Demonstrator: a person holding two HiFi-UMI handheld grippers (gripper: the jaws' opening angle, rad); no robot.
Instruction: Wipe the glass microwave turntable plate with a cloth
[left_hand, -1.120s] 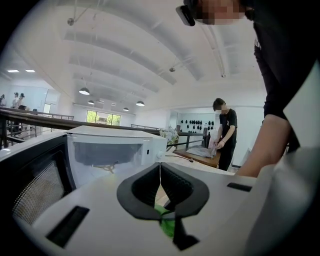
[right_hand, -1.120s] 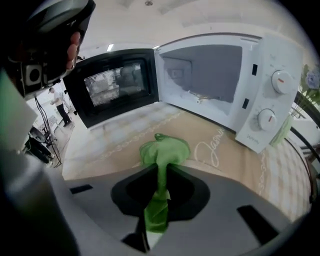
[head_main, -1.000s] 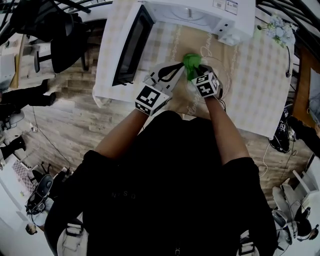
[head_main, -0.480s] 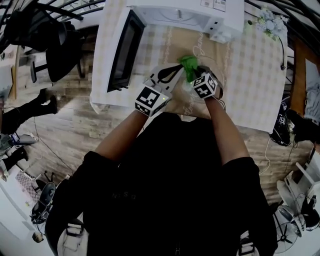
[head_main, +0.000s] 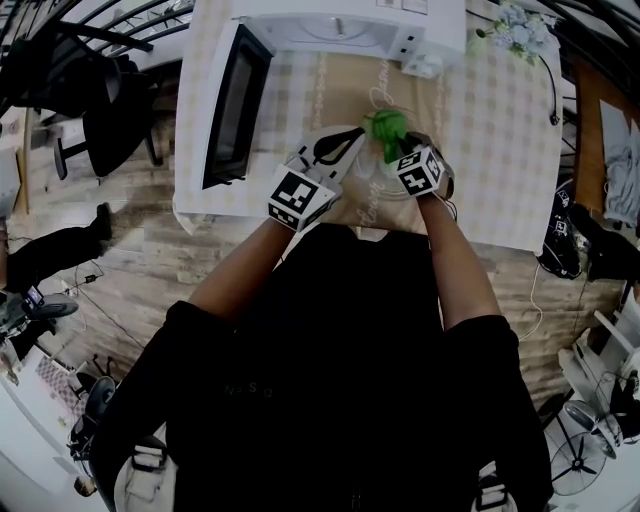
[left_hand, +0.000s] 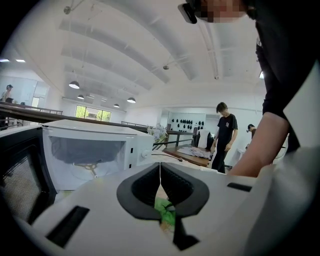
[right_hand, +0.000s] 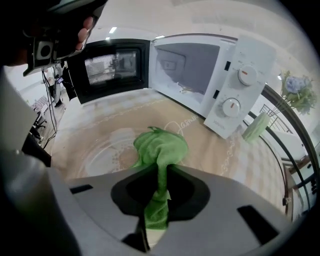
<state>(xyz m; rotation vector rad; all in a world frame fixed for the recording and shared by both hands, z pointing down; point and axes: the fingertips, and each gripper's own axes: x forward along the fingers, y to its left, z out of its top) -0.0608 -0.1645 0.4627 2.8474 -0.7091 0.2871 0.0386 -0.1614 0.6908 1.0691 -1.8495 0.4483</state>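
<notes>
Since the turntable plate (right_hand: 102, 150) is out of the microwave (right_hand: 200, 65) and lying flat on the table (right_hand: 260, 170) just in front of its open cavity, it can be wiped from above. The right gripper (right_hand: 160, 172) is clamped on a tail of the green cloth (right_hand: 160, 147), and the bunched end rests on the glass, so dragging the gripper should drag the wad. The left gripper (left_hand: 160, 175) has its jaws pressed together on the plate's side toward the microwave's open door. My guess is it's steadying the rim, but the glass is clear and I can't confirm.
</notes>
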